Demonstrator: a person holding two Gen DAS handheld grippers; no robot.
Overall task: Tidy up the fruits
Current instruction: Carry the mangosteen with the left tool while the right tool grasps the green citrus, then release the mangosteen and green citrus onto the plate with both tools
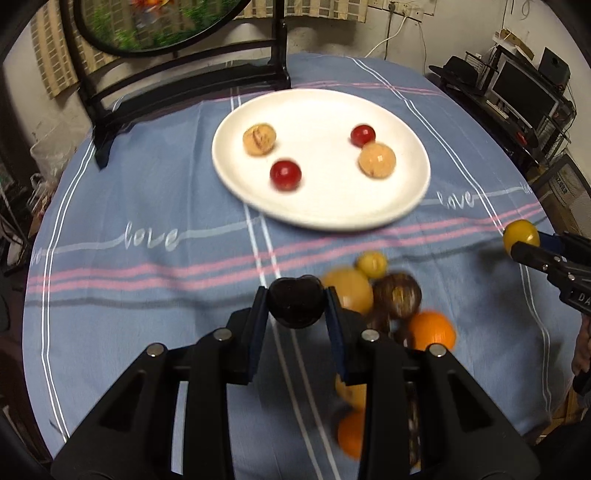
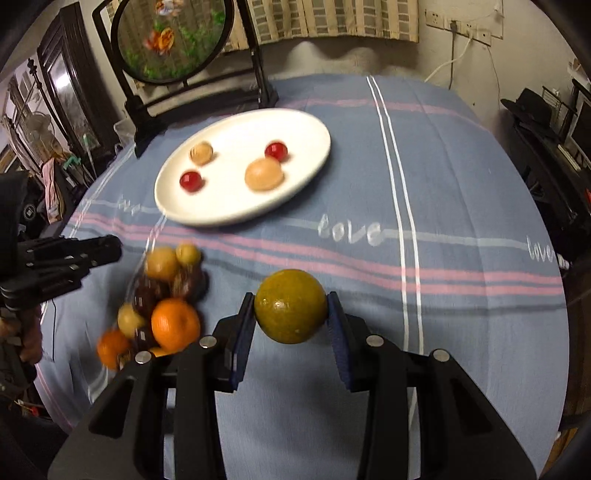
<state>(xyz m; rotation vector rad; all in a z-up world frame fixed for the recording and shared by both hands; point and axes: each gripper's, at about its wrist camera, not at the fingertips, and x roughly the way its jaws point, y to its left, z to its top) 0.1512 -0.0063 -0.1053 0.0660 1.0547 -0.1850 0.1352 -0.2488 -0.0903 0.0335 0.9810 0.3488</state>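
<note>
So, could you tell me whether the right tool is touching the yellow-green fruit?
Touching: the right wrist view shows the right tool clamping the yellow-green fruit on both sides.

**Around the desk**

A blue tablecloth [image 2: 443, 177] with pink and white stripes and pale "love" lettering covers the desk. At its far left edge stands a round painted screen [image 2: 171, 38] in a dark wooden stand [image 2: 201, 99], showing orange fish among green plants. Behind hangs a striped curtain [image 2: 340, 18]. A wall socket strip [image 2: 461, 27] feeds a white cable [image 2: 448, 62] dropping toward the desk. To the right, a black hat [image 1: 456, 68] rests on a dark shelf beside a monitor [image 1: 522, 92] and a small speaker [image 1: 554, 66].
</note>
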